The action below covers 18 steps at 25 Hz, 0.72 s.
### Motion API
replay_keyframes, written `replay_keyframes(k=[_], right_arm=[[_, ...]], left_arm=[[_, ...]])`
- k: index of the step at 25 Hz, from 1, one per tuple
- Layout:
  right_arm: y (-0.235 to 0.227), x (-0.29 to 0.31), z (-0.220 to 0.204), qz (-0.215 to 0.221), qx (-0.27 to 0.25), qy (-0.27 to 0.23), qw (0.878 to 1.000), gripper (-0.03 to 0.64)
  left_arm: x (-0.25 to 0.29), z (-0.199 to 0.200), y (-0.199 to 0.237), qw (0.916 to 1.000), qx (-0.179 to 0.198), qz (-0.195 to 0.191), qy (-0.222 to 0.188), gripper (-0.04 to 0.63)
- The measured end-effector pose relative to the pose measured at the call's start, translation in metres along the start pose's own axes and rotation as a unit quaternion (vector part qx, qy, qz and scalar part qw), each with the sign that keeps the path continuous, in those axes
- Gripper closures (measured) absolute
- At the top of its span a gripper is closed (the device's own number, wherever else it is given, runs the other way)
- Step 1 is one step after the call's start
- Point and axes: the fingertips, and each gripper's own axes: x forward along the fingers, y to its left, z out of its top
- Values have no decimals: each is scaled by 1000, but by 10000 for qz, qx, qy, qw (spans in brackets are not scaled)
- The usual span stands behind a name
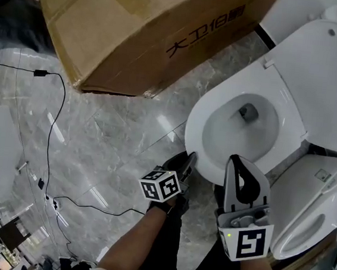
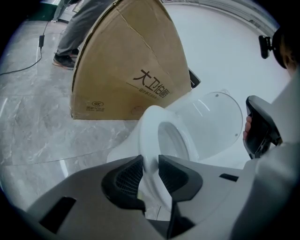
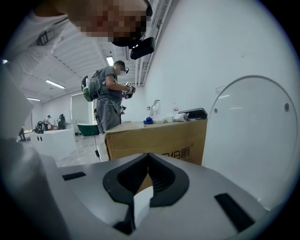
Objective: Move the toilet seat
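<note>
On the grey marble floor (image 1: 114,138), next to a large brown cardboard box (image 1: 143,33), stands the white ceramic toilet (image 1: 234,132). Its rounded white lid (image 1: 324,82) is raised. The white oval plastic seat ring (image 1: 201,120) lies down on the bowl rim.

The seat ring looks stiff, light and glossy, so it is probably slippery under rubber pads. It most likely pivots on hinges at the back. The front edge, farthest from those hinges, is the sensible place to take hold, and letting go early would risk a slam.

The left gripper (image 1: 188,160) is at that front edge. The left gripper view shows its ribbed black pads (image 2: 126,176) clamped on either side of the white edge. The right gripper (image 1: 237,162) hangs just beside the bowl with its jaws pressed together on nothing.

Only the head view shows the whole bowl from above, along with a black cable (image 1: 53,119) trailing over the floor. Only the right gripper view shows the room beyond: a person in grey (image 3: 110,101) standing well behind the box, and small items on the box top. Only the left gripper view shows the grip itself.
</note>
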Motion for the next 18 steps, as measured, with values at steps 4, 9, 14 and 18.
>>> replay_keyframes(k=[4, 9, 14, 18], right_arm=[[-6, -12, 21, -133, 94, -11, 9999, 600], [-16, -35, 64, -294, 223, -67, 9993, 601], [-36, -65, 113, -422, -17, -76, 9991, 600], [-53, -83, 156, -644, 43, -163, 9978, 601]], left_arm=[[-16, 9, -19, 9999, 112, 57, 75, 482], [-46, 28, -61, 9990, 355, 20, 265, 483], [-74, 55, -122, 9968, 675, -168, 397, 483], [-90, 81, -183, 9946, 885, -382, 373, 483]])
